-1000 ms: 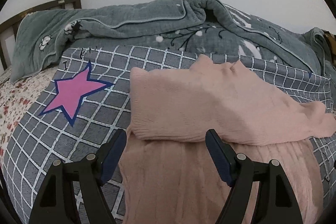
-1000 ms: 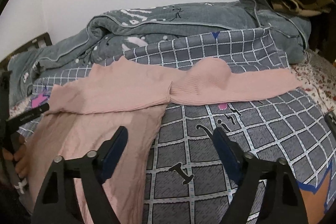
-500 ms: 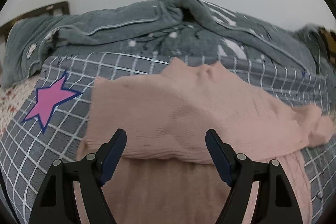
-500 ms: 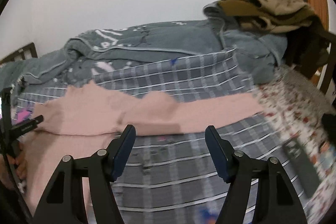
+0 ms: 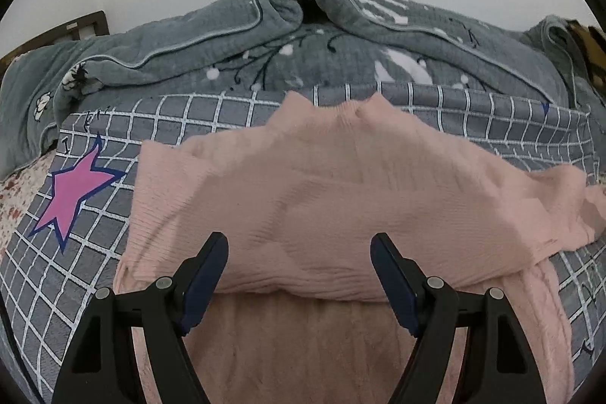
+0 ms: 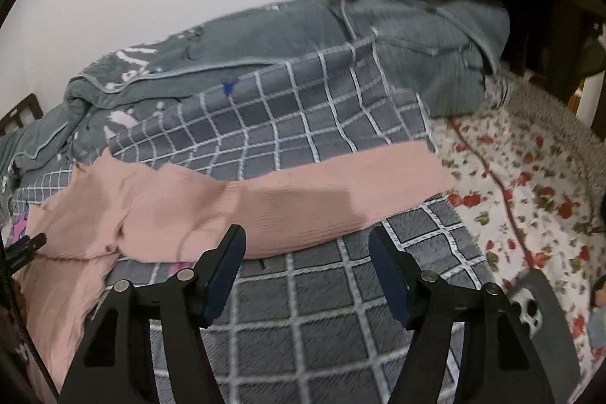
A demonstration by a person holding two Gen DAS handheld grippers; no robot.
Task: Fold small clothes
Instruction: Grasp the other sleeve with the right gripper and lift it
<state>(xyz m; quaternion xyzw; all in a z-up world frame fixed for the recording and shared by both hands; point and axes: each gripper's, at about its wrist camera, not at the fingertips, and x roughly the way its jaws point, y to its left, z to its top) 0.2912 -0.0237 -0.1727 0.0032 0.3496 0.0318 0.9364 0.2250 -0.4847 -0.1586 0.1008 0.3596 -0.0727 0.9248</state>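
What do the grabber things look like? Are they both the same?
Yes, they match. The left gripper and the right gripper each have two black plastic arms with triangle cut-outs, small silver bolts, and dark blue flat pads on the inner sides. A thin black cable shows beside the right one.

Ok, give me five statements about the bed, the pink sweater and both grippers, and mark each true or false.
1. The pink sweater lies on the checked grey blanket. True.
2. The left gripper is clamped on the sweater. False: its jaws stand open above it.
3. One sleeve stretches out toward the floral sheet. True.
4. The right gripper holds the sleeve. False: it is open, having just been closing, with nothing pinched.
5. The star is green. False: pink.
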